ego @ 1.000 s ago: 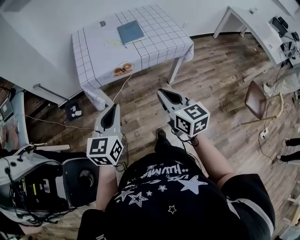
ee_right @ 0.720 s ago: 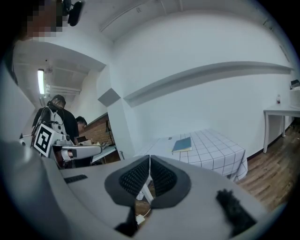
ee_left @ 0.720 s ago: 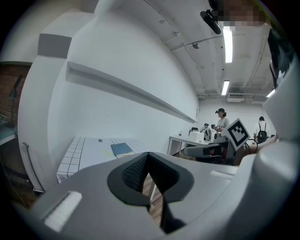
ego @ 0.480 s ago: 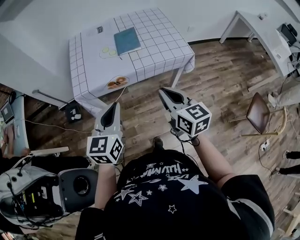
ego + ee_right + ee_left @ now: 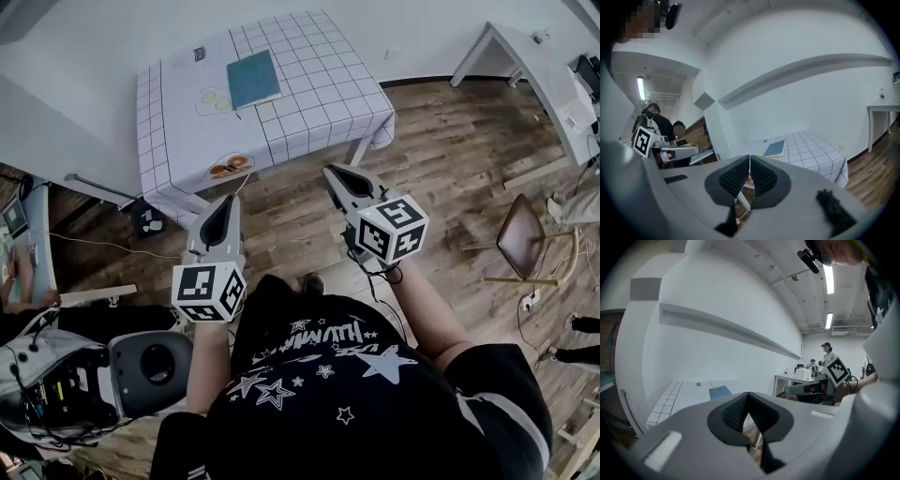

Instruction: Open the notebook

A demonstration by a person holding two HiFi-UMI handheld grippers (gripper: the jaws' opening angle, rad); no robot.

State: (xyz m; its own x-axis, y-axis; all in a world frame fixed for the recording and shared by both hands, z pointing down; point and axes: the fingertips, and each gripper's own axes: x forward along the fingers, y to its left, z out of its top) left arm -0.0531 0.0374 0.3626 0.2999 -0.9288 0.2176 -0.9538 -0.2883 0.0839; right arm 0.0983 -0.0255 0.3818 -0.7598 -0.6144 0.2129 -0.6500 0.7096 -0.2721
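A closed teal notebook (image 5: 253, 79) lies flat on the table with the white checked cloth (image 5: 319, 94), toward its far side. Both grippers hang in the air over the wood floor, well short of the table and pointing at it. My left gripper (image 5: 223, 208) is shut with nothing between its pads. My right gripper (image 5: 336, 174) is shut and empty too. Over the closed left gripper (image 5: 748, 395) the notebook (image 5: 719, 392) shows small on the table (image 5: 677, 397). Beyond the closed right gripper (image 5: 749, 159) the notebook (image 5: 775, 148) lies on the cloth (image 5: 813, 152).
Two pale yellow discs (image 5: 215, 97) and a small dark item (image 5: 199, 53) lie left of the notebook; an orange patch (image 5: 231, 167) sits at the cloth's near edge. A white desk (image 5: 525, 56) and a chair (image 5: 521, 236) stand right, equipment (image 5: 94, 375) at lower left.
The table sits a little lower and nearer in the head view, and both grippers have moved forward toward it. Both stay shut.
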